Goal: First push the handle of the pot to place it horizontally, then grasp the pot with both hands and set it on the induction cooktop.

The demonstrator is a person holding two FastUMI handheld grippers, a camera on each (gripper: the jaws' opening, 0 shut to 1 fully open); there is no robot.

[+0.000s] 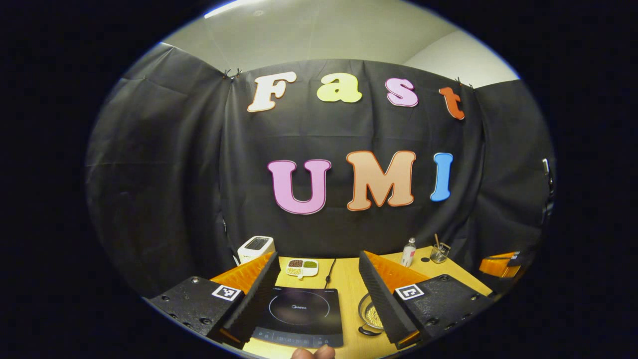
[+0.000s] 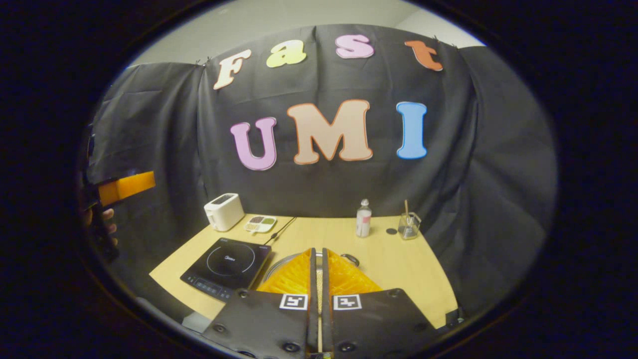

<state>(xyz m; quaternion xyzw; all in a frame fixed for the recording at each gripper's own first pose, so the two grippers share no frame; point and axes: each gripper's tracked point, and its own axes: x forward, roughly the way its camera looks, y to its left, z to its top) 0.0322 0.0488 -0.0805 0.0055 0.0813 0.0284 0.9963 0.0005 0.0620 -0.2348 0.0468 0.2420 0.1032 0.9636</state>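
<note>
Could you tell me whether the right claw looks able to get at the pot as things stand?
Probably yes. The right claw is shut and points straight at the pot, which sits on the table just beyond its tips, beside the induction cooktop. Nothing stands between them.

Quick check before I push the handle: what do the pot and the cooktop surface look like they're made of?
Pot: looks like metal with a thin shiny rim, though largely hidden behind the left gripper's finger. Induction cooktop: smooth, glossy black top, probably glass or ceramic, judging by its sheen and printed ring.
</note>
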